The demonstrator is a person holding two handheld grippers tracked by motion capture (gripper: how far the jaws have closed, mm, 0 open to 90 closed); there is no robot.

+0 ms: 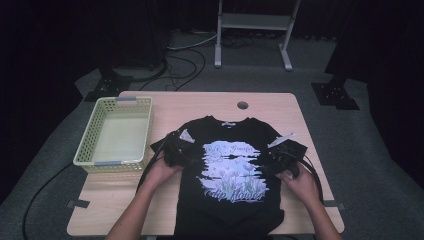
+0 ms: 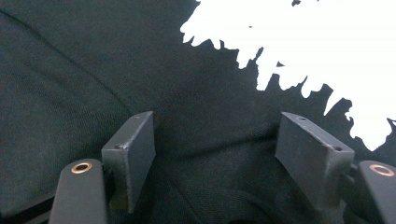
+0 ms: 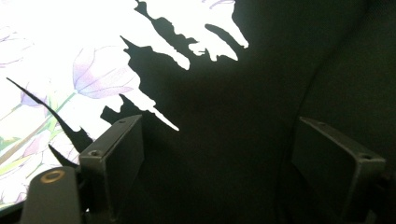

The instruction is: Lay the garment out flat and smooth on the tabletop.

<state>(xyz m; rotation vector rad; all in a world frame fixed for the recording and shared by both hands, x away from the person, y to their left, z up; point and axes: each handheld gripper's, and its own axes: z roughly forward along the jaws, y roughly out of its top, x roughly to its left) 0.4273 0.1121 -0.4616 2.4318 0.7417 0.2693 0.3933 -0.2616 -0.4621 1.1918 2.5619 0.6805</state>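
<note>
- A black T-shirt (image 1: 230,170) lies flat, front up, in the lower middle of the high view, on a wooden counter (image 1: 280,105); its hem reaches the counter's near edge.
- Its white print with flowers (image 1: 232,170) fills the chest.
- The left gripper (image 1: 175,150) sits at the shirt's left edge, just left of the print, held by the person's left hand (image 1: 160,172).
- In the left gripper view its jaws stand wide apart over dark cloth (image 2: 140,70), nothing pinched between them; the print (image 2: 303,42) shows at the upper right.
- The right gripper (image 1: 282,155) sits at the shirt's right edge, with the right hand (image 1: 302,185) behind it.
- In the right gripper view its jaws also stand wide, with cloth (image 3: 243,130) below and flowers (image 3: 70,70) at the upper left.
- A pale yellow basket (image 1: 90,145) stands at the counter's left, near the left gripper.
</note>
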